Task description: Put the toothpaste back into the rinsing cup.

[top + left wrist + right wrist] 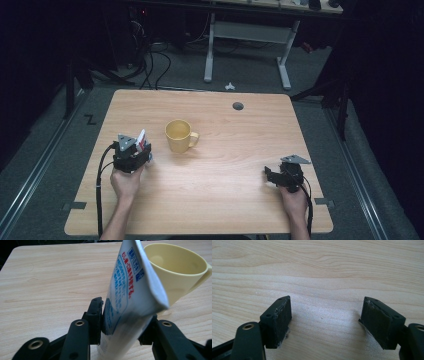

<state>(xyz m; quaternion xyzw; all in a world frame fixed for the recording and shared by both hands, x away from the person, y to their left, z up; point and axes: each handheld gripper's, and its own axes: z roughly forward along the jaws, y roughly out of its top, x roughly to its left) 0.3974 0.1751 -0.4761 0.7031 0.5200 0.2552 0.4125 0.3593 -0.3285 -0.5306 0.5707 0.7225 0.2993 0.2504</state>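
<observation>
We see the pale wooden counter (220,200) with rounded corners as the largest thing here, its bare grain running under both pairs of tongs. On it, a little towards the far edge and left of the middle, stands the pale yellow plastic mug (179,135), upright, its handle turned towards the right edge. Just beside the mug, nearer the left edge, we hold the left tongs (141,148) in the left hand (125,182); they are clamped narrow on the white soft tube with blue and red printing (141,140), gripping it low on its body so that its flat crimped end sticks up. In the left gripper view the tube (130,297) leans slightly towards the mug (175,272), whose open rim sits right behind it; we cannot tell whether the two touch. Well apart, near the right edge and closer to the near edge, the right hand (295,202) holds the right tongs (268,176) low over the counter. In the right gripper view these tongs (325,315) stand wide apart with bare wood between their pads
</observation>
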